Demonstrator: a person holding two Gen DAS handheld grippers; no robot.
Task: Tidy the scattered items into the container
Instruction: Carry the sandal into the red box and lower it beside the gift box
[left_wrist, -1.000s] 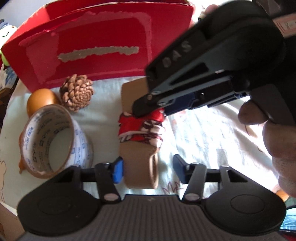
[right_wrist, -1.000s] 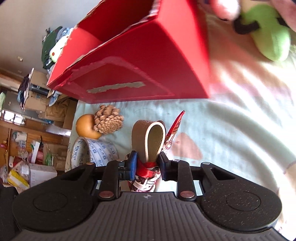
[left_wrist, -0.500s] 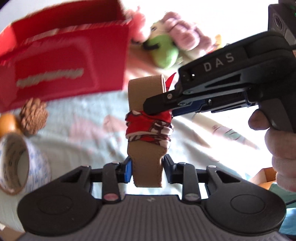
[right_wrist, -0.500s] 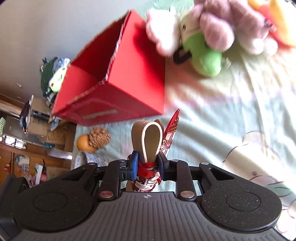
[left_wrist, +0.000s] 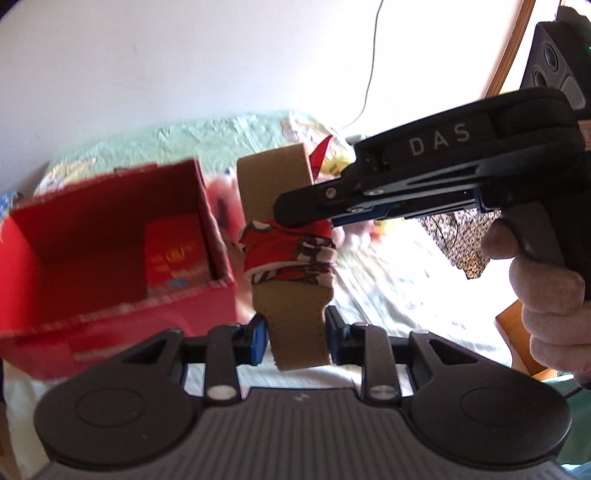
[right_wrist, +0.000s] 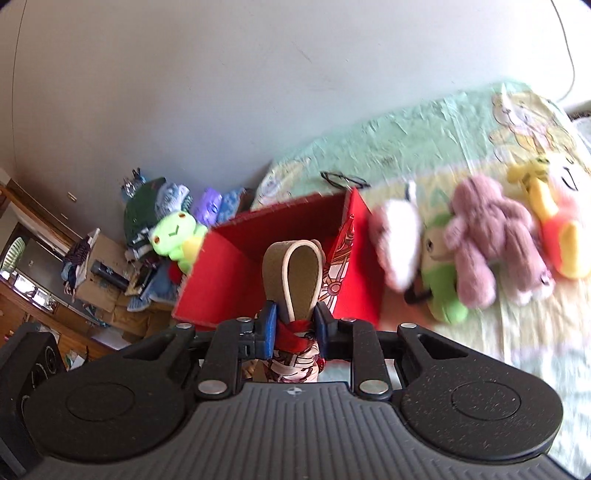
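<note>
The left tongs (left_wrist: 295, 338) pinch the near end of a tan strap (left_wrist: 291, 317), a folded loop bound at its middle by a red patterned cloth (left_wrist: 290, 254); the right tongs (right_wrist: 294, 326), held in a hand (left_wrist: 550, 295), pinch that wrapped middle from the side. So the strap hangs in the air between both tongs, clear of the bed (right_wrist: 406, 125). Beyond and below it stands the open red box (left_wrist: 110, 266) with a red packet (left_wrist: 173, 254) inside, and soft toys (right_wrist: 480, 243) lie on the sheet beside the box.
</note>
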